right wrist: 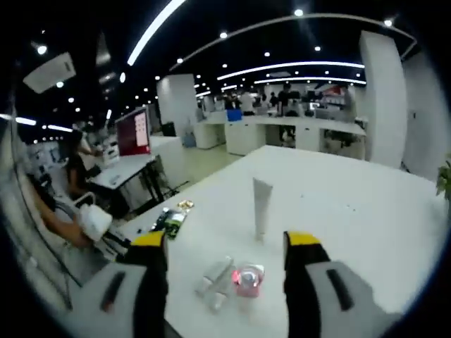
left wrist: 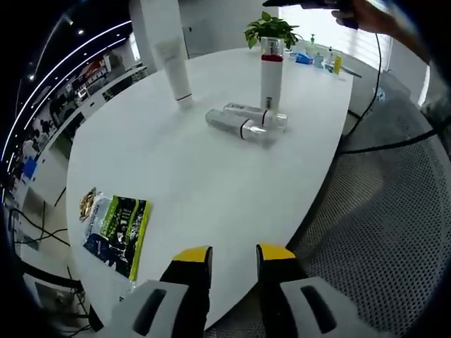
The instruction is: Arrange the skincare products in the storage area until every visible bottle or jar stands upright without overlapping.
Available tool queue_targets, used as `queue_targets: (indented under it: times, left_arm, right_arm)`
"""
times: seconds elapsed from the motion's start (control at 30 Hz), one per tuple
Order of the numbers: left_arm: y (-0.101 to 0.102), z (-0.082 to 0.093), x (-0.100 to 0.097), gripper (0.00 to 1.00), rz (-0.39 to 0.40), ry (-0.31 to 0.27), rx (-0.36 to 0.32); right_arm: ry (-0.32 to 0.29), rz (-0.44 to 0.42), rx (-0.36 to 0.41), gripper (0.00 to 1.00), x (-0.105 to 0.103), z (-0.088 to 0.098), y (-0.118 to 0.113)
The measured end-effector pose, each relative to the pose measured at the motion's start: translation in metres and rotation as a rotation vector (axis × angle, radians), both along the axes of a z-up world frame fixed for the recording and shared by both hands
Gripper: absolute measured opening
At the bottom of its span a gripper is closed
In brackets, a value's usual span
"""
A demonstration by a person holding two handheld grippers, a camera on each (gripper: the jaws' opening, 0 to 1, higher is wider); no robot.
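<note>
left gripper view: the left gripper [left wrist: 233,257] is sitting at the near edge of the white table [left wrist: 211,176], its yellow-tipped jaws standing apart and gripping nothing. well ahead of the jaws, two clear bottles [left wrist: 246,122] are lying on their sides, touching each other along their length. just beyond them a white bottle with a red band [left wrist: 270,77] is standing upright. ahead and to the left of the jaws a white tube [left wrist: 169,49] is standing on its cap; its upper end is being cut off by the view's edge. a green and blue packet [left wrist: 116,229] is lying flat to the left of the jaws. a potted plant [left wrist: 270,28] and small items behind it are too far off to identify.

right gripper view: the right gripper [right wrist: 229,246] is hovering above the table [right wrist: 352,211], jaws spread wide and empty. between the jaws, the red-banded bottle [right wrist: 247,279] is showing top-on, the lying bottles [right wrist: 215,278] beside it, blurred. the tube [right wrist: 261,208] is standing beyond.
</note>
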State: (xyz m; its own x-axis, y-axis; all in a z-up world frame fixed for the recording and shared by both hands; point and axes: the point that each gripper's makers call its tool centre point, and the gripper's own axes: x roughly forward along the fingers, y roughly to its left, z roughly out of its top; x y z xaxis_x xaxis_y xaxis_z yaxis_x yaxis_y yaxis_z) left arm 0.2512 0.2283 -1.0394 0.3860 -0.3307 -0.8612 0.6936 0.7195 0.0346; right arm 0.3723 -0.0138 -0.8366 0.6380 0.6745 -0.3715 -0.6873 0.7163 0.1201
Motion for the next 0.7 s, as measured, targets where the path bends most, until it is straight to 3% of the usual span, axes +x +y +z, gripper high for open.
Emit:
queue_targets:
  times: [0.17, 0.3, 0.47, 0.53, 0.57, 0.7]
  left_arm:
    - [-0.002, -0.005, -0.003, 0.25, -0.016, 0.026, 0.008]
    - [-0.004, -0.008, -0.008, 0.24, -0.048, 0.042, 0.028]
    - [-0.003, -0.008, -0.007, 0.24, -0.046, 0.044, 0.023]
    - [-0.003, -0.009, -0.008, 0.24, -0.051, 0.052, 0.023]
    - [-0.004, -0.009, -0.008, 0.24, -0.057, 0.051, 0.023]
    - [-0.005, -0.011, -0.010, 0.24, -0.070, 0.056, 0.028]
  right_arm:
    - [0.062, -0.052, 0.028, 0.65, -0.002, -0.032, -0.022]
    - [0.086, -0.031, 0.033, 0.65, 0.002, -0.057, -0.027]
    - [0.061, 0.165, -0.152, 0.65, 0.003, -0.085, -0.023]
    - [0.032, 0.239, -0.228, 0.60, 0.005, -0.090, -0.022]
    - [0.041, 0.300, -0.240, 0.57, 0.003, -0.092, -0.019]
    - [0.065, 0.367, -0.249, 0.55, 0.010, -0.094, -0.016]
